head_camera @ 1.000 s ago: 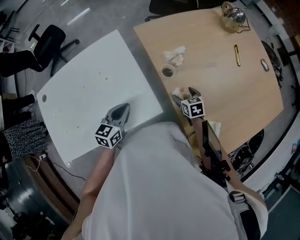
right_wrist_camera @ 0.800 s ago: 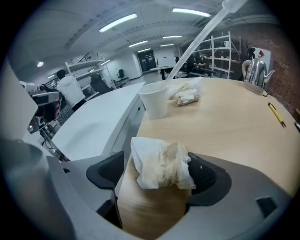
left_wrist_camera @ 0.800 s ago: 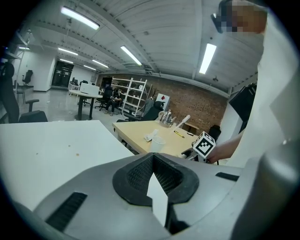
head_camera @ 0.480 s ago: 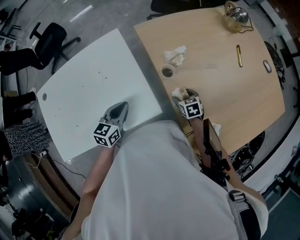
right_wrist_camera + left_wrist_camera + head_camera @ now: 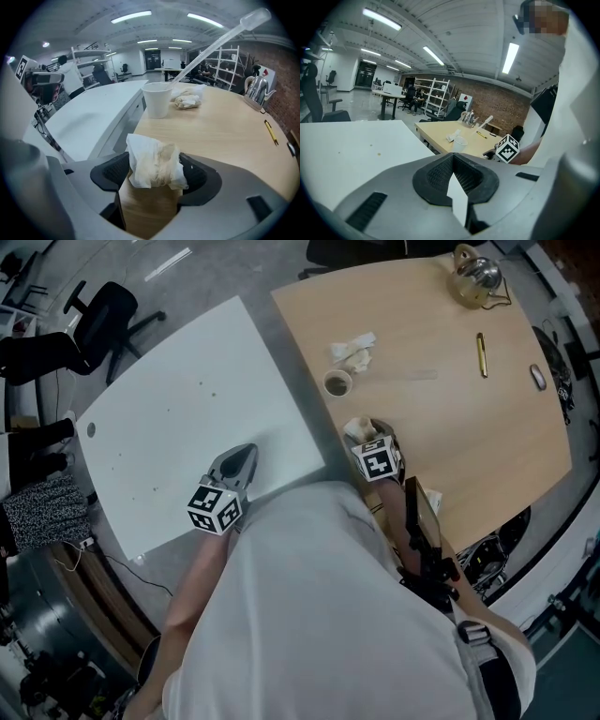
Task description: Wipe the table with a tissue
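Observation:
A crumpled white tissue (image 5: 152, 161), slightly stained, sits clamped between the jaws of my right gripper (image 5: 367, 431). It rests at the near left edge of the wooden table (image 5: 450, 427), where the tissue (image 5: 353, 427) shows just ahead of the marker cube. My left gripper (image 5: 246, 456) hovers over the near right corner of the white table (image 5: 169, 418). In the left gripper view, the left gripper (image 5: 453, 159) has its jaws together with nothing held.
A paper cup (image 5: 337, 382) holding a long plastic dropper (image 5: 215, 40) stands near the wooden table's left edge, with another crumpled tissue (image 5: 353, 348) behind it. A pen (image 5: 483, 354), a kettle (image 5: 473, 273) and a small dark object (image 5: 537, 378) lie farther off. A narrow gap separates the tables.
My right gripper has slid the tissue a little to the left, toward the wooden table's edge. The left gripper has stayed put.

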Action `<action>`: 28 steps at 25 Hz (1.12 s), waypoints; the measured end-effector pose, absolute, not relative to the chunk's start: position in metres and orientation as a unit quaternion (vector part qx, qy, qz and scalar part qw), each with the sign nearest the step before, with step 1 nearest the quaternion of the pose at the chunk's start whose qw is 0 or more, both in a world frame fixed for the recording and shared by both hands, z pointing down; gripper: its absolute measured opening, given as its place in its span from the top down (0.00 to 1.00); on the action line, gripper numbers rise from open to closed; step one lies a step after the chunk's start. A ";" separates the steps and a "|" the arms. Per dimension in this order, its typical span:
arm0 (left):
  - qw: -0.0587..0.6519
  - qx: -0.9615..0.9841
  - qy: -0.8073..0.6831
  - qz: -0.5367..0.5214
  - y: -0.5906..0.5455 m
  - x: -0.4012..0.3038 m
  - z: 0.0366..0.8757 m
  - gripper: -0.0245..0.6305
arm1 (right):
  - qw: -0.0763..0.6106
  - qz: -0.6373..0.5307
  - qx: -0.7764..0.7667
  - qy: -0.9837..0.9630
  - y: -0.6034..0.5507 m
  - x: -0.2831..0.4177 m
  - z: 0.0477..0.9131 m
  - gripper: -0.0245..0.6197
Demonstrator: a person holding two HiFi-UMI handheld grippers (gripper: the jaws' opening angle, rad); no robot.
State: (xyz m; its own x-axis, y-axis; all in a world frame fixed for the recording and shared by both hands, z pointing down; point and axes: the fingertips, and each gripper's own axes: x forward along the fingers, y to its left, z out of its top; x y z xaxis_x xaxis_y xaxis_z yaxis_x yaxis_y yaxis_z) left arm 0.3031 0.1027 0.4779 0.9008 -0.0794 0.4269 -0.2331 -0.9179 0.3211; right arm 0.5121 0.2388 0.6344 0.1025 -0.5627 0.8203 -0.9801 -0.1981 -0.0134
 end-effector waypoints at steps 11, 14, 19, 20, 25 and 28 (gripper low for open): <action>0.189 0.956 -0.081 0.211 0.105 0.302 0.480 0.95 | 0.276 0.340 0.703 -0.560 0.238 0.516 0.621 0.75; 0.189 0.956 -0.081 0.210 0.105 0.302 0.480 0.95 | 0.263 0.341 0.703 -0.566 0.237 0.514 0.618 0.79; 0.186 0.956 -0.080 0.213 0.105 0.301 0.478 0.95 | 0.231 0.350 0.700 -0.577 0.233 0.510 0.612 0.81; 0.186 0.956 -0.081 0.213 0.105 0.300 0.478 0.95 | 0.221 0.352 0.700 -0.581 0.232 0.509 0.609 0.81; 0.186 0.955 -0.096 0.210 0.106 0.297 0.474 0.95 | 0.129 0.365 0.685 -0.617 0.217 0.501 0.588 0.82; 0.191 0.953 -0.110 0.207 0.107 0.288 0.473 0.95 | 0.076 0.374 0.654 -0.653 0.203 0.486 0.573 0.82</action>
